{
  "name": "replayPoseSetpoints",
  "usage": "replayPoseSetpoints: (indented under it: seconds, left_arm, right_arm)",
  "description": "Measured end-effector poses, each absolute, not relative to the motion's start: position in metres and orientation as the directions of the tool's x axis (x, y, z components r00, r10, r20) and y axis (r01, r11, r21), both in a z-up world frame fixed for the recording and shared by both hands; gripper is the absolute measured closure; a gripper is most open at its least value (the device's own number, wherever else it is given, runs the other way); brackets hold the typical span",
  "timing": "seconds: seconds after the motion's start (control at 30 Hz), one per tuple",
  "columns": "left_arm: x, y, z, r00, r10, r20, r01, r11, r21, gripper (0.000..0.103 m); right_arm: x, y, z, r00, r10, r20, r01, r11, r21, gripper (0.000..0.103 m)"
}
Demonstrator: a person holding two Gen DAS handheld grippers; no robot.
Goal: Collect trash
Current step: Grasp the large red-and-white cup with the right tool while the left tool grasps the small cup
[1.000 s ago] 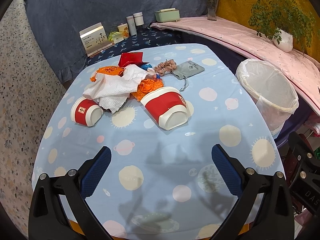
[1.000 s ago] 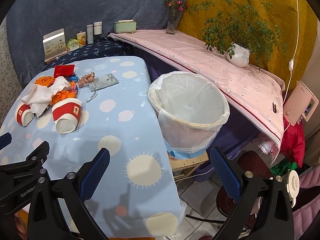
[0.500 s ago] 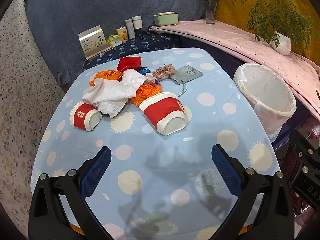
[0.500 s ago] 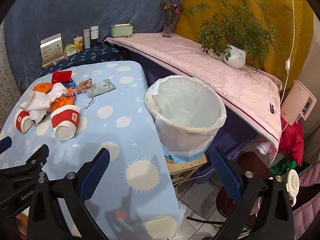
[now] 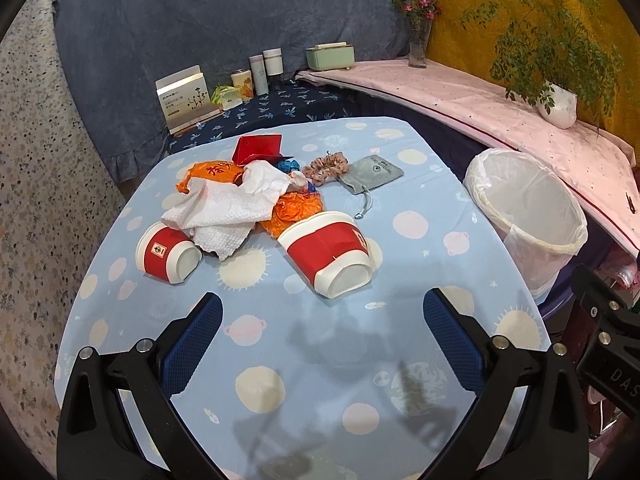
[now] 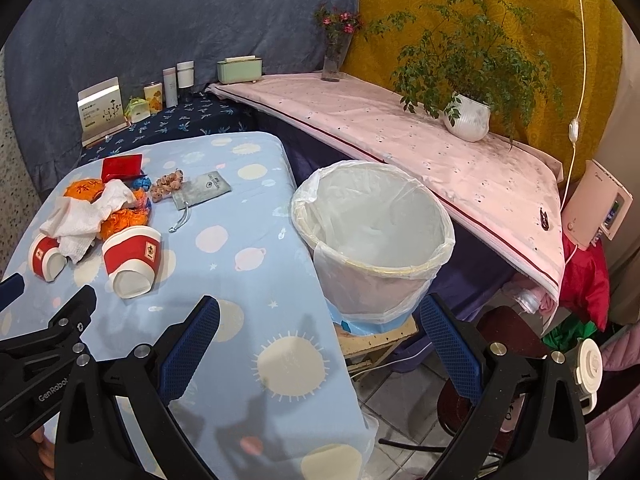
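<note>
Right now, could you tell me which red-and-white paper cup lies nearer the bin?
The larger paper cup, right of the white towel; the smaller cup lies farther from the bin.

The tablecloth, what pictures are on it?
Suns, planets and stars on light blue tablecloth; clearest in the left wrist view.

Past the table with its pale blue planet-print cloth, I see a dark floral-print ledge holding a white card stand, a small orange tin, two slim white bottles and a mint-green box. On the table, a scrunchie lies touching a grey drawstring pouch. Along the pink-covered shelf I make out a glass vase of red flowers and a leafy plant in a white ribbed pot. A white wall device hangs at far right, with a cord running up from it.
</note>
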State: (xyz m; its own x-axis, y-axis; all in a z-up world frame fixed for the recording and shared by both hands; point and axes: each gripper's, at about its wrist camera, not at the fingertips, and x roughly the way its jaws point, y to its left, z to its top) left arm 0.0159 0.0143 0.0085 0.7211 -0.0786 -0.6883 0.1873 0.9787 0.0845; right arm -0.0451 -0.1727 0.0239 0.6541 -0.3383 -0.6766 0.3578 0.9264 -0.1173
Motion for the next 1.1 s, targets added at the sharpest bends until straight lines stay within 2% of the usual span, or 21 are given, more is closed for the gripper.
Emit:
replayPoseSetpoints:
  seconds: [0.43, 0.77, 1.1]
  left_arm:
    - [0.056, 0.079, 0.004, 0.719, -0.035, -0.694, 0.081, 0.996, 0.033, 0.007]
    - [0.1, 0.157, -0.017, 0.667, 0.046, -0.744, -0.083, 0.996, -0.014, 0.007]
    - [0.143, 0.207, -0.045, 0.583, 0.02, -0.812, -0.189, 0.976, -0.112, 0.007]
  right_arm:
    - [-0.009, -0.14, 0.016, 0.669, -0.278, -0.689, 0.304, 0.949, -0.087, 0.007]
    - [0.042, -0.085, -0.007, 0.669, -0.146, -0.729, 0.175, 0.984, -0.037, 0.007]
    - [0.091, -0.052, -0.037, 0.615, -0.078, -0.784, 0.124, 0.992, -0.002, 0.007]
